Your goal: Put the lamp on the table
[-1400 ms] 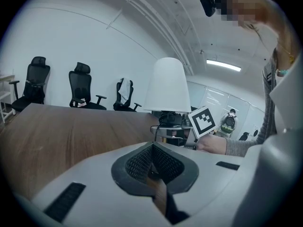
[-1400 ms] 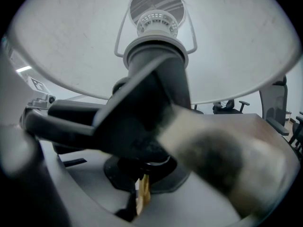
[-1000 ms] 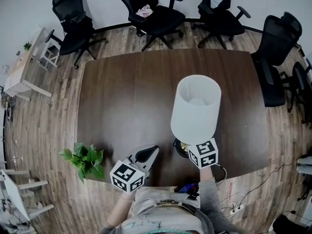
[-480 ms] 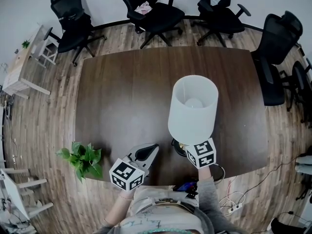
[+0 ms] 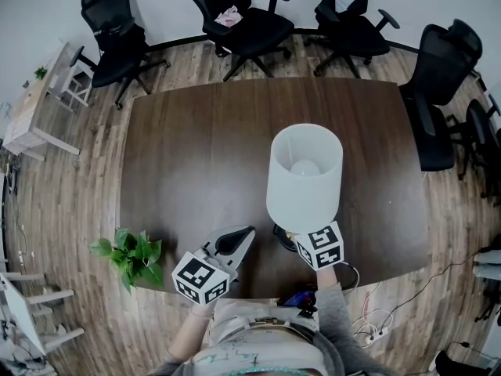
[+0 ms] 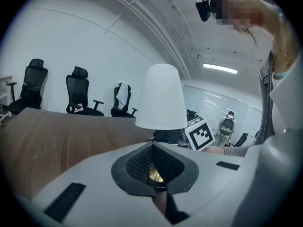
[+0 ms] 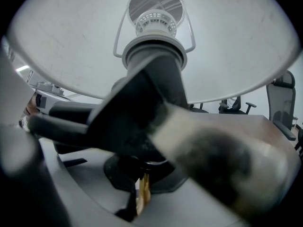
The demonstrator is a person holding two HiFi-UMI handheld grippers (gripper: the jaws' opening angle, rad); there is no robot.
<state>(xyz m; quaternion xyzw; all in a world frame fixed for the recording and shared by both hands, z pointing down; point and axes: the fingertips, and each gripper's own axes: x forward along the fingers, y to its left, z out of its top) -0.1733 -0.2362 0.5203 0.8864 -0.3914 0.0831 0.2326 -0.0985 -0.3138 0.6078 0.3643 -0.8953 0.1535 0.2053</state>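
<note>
At table near edge, your right claw seems clamped low on the lamp towering directly above it; left claw closed, empty.

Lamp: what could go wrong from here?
1. The right claw alone grips the lamp low on its stem, under a big shade; it may tilt or slip.
2. Its base is close to the near edge of the table; released there, it might tip off.
3. The left claw is shut, giving no support.
</note>
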